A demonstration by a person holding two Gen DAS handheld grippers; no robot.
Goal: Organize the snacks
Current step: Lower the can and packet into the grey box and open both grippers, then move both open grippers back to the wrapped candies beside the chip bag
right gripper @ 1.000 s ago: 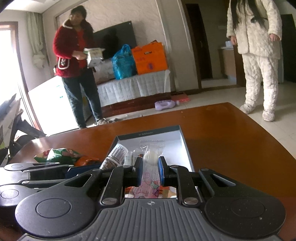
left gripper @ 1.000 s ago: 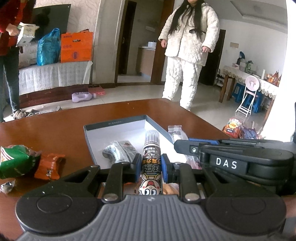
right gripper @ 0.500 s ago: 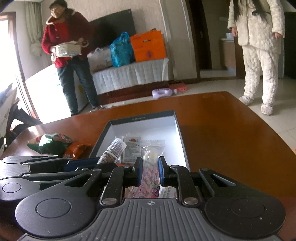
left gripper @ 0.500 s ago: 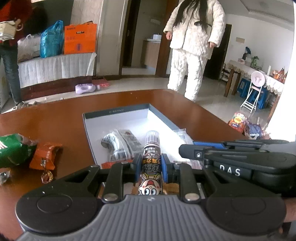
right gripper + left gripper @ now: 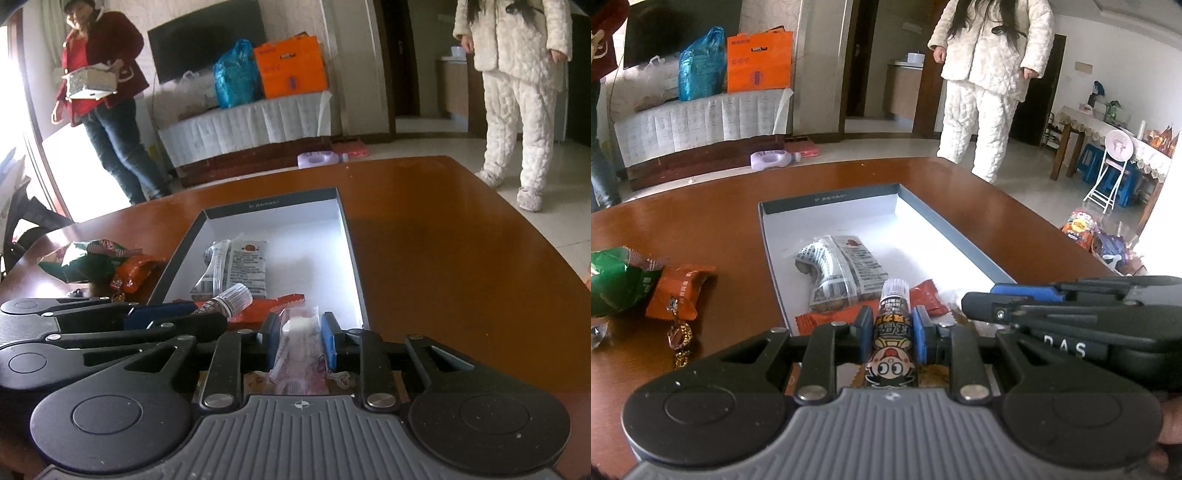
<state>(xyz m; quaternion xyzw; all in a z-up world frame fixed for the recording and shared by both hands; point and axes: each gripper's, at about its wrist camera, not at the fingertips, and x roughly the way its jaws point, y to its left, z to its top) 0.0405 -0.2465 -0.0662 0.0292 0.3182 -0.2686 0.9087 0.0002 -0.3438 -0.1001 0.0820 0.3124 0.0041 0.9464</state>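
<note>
My left gripper (image 5: 892,323) is shut on an upright snack tube (image 5: 893,332) with a cartoon face and a ribbed clear cap, held over the near end of the grey-rimmed white box (image 5: 831,197). Close on its right is my right gripper (image 5: 300,332). Its jaws are opening, and a pink and white packet (image 5: 299,347) stands loose between the blue pads. In the box lie a newsprint-patterned packet (image 5: 831,273), an orange wrapper (image 5: 827,319) and a red wrapper (image 5: 925,299).
On the brown table (image 5: 443,258), left of the box, lie a green bag (image 5: 613,280) and an orange packet (image 5: 679,291). One person in white (image 5: 986,74) stands beyond the far edge. Another in red (image 5: 99,74) stands at the back left with a box.
Both grippers have sunk and tipped down toward the box, so more of its contents show. The right jaws have widened off the pink packet. The left grip is unchanged.
</note>
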